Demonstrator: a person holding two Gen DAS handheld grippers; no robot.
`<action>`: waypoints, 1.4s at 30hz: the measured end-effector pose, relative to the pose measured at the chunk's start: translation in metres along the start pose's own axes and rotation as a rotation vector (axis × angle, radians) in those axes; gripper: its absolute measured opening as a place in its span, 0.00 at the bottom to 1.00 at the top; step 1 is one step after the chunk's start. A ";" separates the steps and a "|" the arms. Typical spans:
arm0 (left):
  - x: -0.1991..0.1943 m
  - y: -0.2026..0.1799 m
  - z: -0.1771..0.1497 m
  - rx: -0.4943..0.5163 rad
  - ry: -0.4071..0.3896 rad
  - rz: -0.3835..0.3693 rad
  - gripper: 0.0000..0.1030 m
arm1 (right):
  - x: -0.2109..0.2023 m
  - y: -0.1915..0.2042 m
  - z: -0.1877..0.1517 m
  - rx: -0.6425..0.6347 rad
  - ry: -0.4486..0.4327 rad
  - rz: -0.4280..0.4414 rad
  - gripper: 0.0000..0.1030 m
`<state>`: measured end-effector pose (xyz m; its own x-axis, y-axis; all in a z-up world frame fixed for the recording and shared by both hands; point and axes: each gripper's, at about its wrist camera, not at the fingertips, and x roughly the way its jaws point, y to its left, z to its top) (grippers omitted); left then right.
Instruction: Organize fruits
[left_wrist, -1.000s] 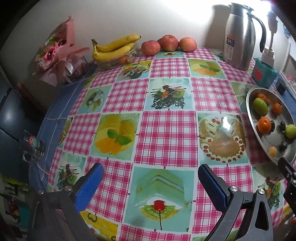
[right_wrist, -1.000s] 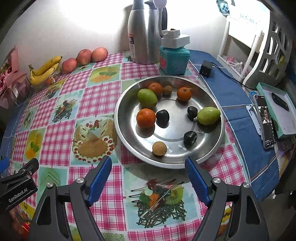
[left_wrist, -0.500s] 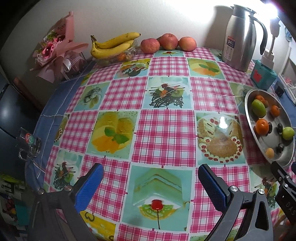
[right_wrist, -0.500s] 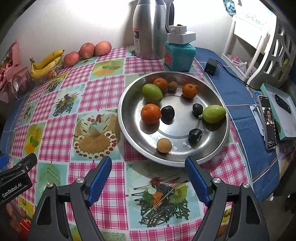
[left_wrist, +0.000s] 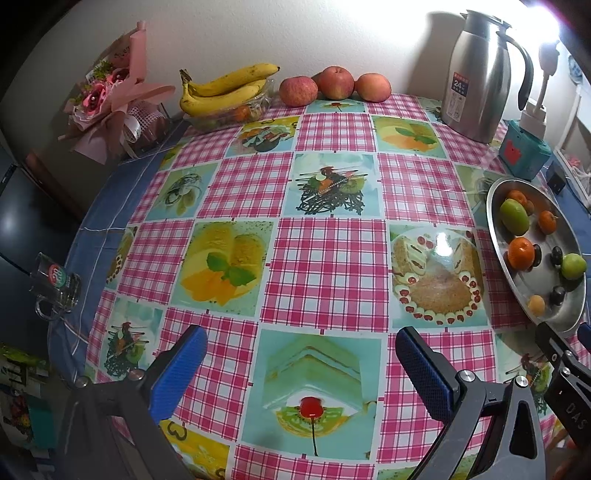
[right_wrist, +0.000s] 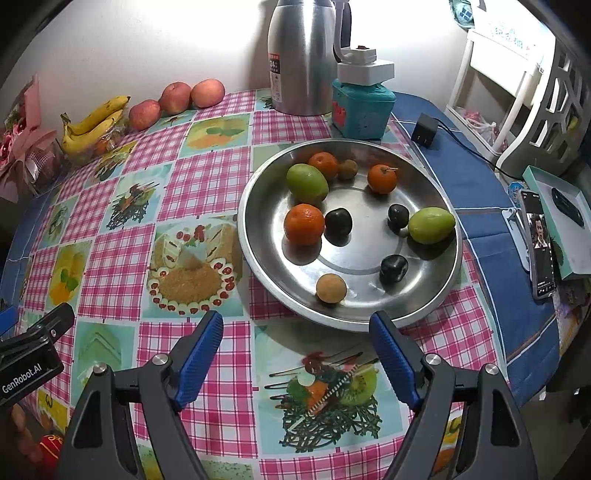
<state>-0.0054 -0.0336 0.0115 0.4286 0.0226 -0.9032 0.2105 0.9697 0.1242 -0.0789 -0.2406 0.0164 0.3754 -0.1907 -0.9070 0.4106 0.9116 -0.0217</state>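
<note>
A steel tray (right_wrist: 258, 254) holds several fruits: oranges (right_wrist: 303, 224), two green fruits (right_wrist: 307, 183), dark plums (right_wrist: 338, 221) and a small tan fruit (right_wrist: 331, 288). It also shows at the right of the left wrist view (left_wrist: 496, 236). My right gripper (right_wrist: 297, 354) is open and empty, just short of the tray's near rim. My left gripper (left_wrist: 301, 369) is open and empty over the checked tablecloth, left of the tray. Bananas (left_wrist: 225, 90) and three apples (left_wrist: 334, 86) lie at the table's far edge.
A steel thermos (left_wrist: 476, 74) and a teal box (right_wrist: 362, 110) stand behind the tray. A pink bouquet (left_wrist: 110, 107) is at the far left. A glass mug (left_wrist: 55, 288) sits at the left edge. A phone (right_wrist: 539, 240) and a boxed item (right_wrist: 565, 218) lie at the right.
Both grippers have drawn back and risen slightly, so the table and tray look a little farther away. Both stay open. No fruit has moved.
</note>
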 end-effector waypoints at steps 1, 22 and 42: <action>0.000 0.000 0.000 -0.001 0.001 0.000 1.00 | 0.000 0.000 0.000 -0.001 0.001 0.001 0.80; 0.000 0.000 0.000 -0.005 0.004 -0.007 1.00 | 0.003 0.002 0.001 -0.015 0.014 0.006 0.80; 0.001 0.000 -0.001 -0.001 0.011 -0.017 1.00 | 0.003 0.004 0.000 -0.023 0.016 0.008 0.80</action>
<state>-0.0061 -0.0333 0.0095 0.4157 0.0091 -0.9095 0.2168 0.9701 0.1088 -0.0758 -0.2378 0.0136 0.3655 -0.1775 -0.9137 0.3882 0.9213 -0.0237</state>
